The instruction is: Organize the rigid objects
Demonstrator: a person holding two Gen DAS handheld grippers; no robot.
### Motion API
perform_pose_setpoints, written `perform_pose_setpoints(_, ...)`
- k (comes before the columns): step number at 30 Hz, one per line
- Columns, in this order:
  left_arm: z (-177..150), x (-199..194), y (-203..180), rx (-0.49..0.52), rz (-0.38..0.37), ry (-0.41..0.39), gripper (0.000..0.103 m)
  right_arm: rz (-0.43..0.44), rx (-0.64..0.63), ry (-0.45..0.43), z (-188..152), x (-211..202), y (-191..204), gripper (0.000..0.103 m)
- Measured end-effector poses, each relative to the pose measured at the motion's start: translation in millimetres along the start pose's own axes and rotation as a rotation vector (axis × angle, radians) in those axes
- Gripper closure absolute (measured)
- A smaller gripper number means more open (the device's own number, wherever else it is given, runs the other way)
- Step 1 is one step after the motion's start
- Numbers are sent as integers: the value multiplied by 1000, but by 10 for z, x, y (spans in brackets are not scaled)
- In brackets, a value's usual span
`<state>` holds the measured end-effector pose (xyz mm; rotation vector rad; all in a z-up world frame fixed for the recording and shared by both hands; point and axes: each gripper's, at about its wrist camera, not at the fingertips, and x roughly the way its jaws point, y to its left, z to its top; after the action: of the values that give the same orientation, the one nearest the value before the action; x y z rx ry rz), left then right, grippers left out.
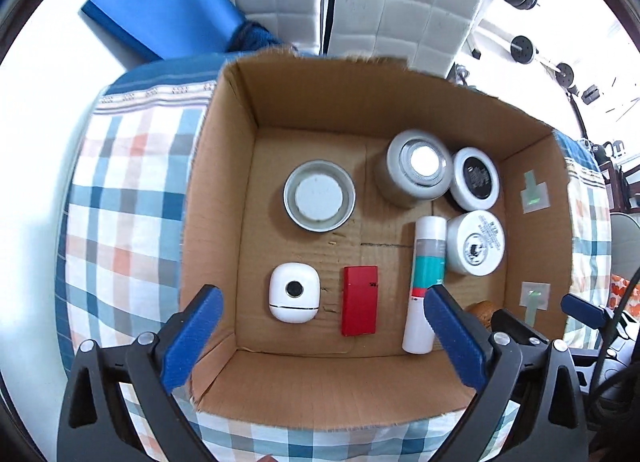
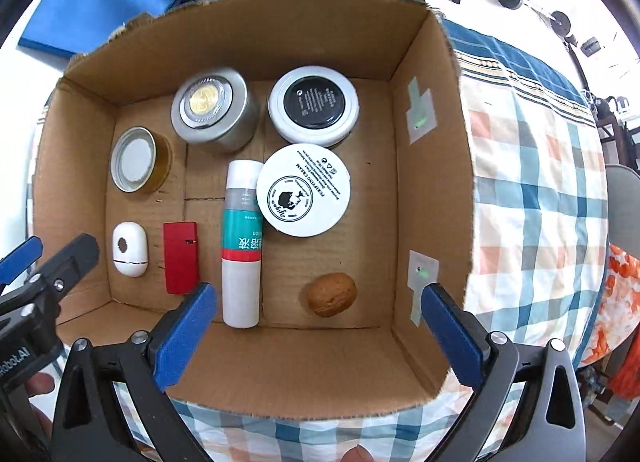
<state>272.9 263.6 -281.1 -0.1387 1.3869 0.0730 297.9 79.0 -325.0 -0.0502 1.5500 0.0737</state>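
Two grippers are hanging above an open cardboard box [image 2: 256, 366], both pointing down into it. Left gripper [image 1: 320, 306] is standing with its blue pads spread wide, nothing between them and nothing gripped; it is hovering over the near left part of the box. Right gripper [image 2: 318, 304] is likewise gaping wide and holding nothing, hovering over the near right part.

Eight rigid items are lying on the box floor, all apart from both grippers. Along the far wall a silver tin [image 2: 214, 110] is sitting beside a white jar with a black lid [image 2: 314, 104], the two close together. To the left of the tin, a shallow gold-sided lid [image 2: 138, 160] is lying with its white inside facing up. Just in front of the black-lidded jar, a white cream jar [image 2: 303, 190] is resting with printed text facing up, touching or almost touching a white tube with a teal and red band [image 2: 242, 242], which is lying flat, lengthwise toward the near wall. Left of the tube, a red rectangular case [image 2: 181, 258] is lying flat, and left of that a small white rounded device [image 2: 129, 249]. A walnut [image 2: 331, 294] is sitting alone in the near right area.

The box is resting on a checked cloth [image 2: 532, 190]
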Motion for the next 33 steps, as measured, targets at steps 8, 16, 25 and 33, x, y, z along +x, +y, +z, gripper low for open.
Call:
perform_pose_setpoints(8,-197,-579,-113,23,-13,-118,0,34,34,-68,-364,-356,-53,0)
perform_pose_setpoints(16,-592,-1549,-276,43,-18,-280,0,73,42,-214,-872,-1255,-280,0)
perform_pose_setpoints(25,-1073,-2520,-369,69,-14,-432,0,88,44,-432,-1658,-2448,-538,0)
perform_pose_setpoints(33,-1342,-2916,-422,70,3,-507,0,86,26,-524,-2088,-2973,-583,0)
